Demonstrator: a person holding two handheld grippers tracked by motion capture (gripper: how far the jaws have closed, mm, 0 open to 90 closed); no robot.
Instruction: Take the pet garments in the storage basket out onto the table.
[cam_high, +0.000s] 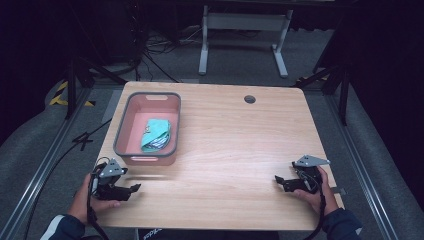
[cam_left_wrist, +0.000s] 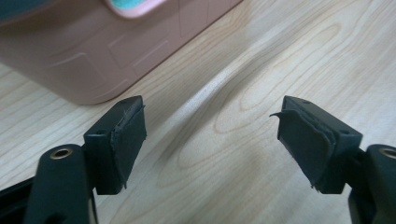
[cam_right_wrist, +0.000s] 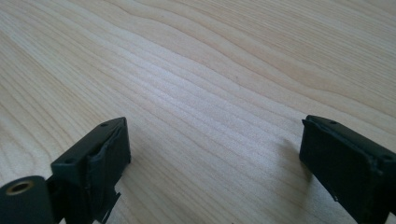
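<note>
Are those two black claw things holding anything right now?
No. The left gripper and the right gripper are both open with only bare table between their jaws. The green cloth lies in the pink bin.

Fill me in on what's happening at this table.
A person sits at a wooden table with a gripper in each hand. The left gripper and right gripper rest near the table's near edge, both open and holding nothing. A pink bin at the left holds a folded teal cloth. Nothing is being handled.

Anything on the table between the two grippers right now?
No. From the left gripper to the right gripper, the high view shows bare table.
</note>
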